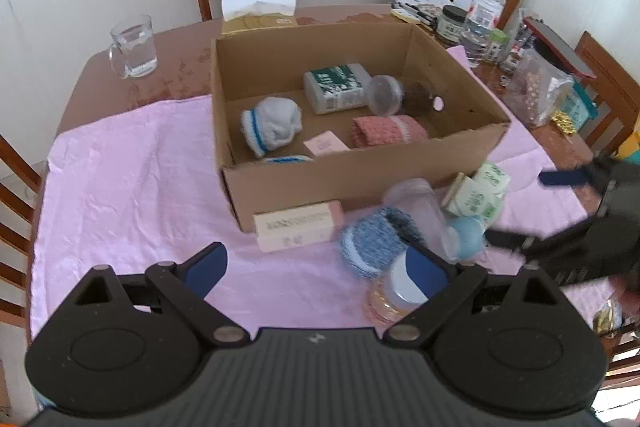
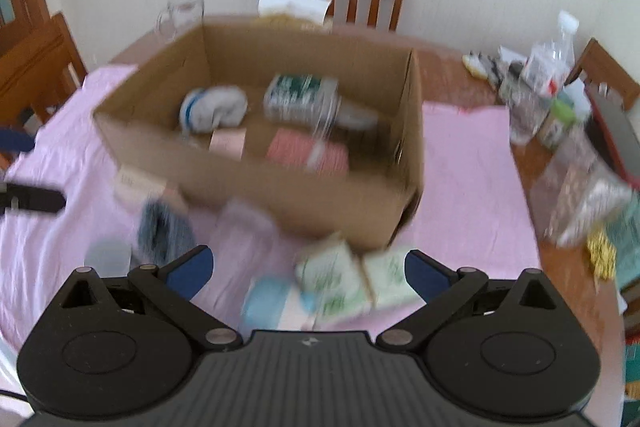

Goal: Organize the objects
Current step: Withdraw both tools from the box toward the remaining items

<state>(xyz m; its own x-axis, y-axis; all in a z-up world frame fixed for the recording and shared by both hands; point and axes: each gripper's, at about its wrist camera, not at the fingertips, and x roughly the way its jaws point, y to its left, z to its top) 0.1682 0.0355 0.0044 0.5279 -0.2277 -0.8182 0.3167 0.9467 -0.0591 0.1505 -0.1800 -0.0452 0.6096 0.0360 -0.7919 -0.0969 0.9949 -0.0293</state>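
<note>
Progress: judged about half done. The cardboard box [image 1: 352, 183] already holds a white sock roll [image 1: 272, 125], a green-labelled bottle [image 1: 336, 87], a pink cloth [image 1: 386, 131] and a small pink card [image 1: 326, 143].
Left outside: on the pink tablecloth [image 1: 132, 179], against the box's near wall, lie a pink carton [image 1: 298, 225], a blue knitted roll [image 1: 372, 241], a clear cup [image 1: 420, 211], a light-blue lid [image 1: 466, 233], green tissue packs [image 1: 478, 193] and a clear jar [image 1: 390, 297].
Left gripper [image 1: 320, 269]: jaws wide apart, nothing between them; the jar sits at its 3 o'clock pad, the blue roll at 1 o'clock.
Right gripper [image 2: 308, 269]: jaws apart, empty. The tissue packs [image 2: 352, 277] lie between the pads, slightly toward 3 o'clock; this view is motion-blurred, so contact is probably absent but unclear.
Box from right gripper: 12 o'clock, near.
</note>
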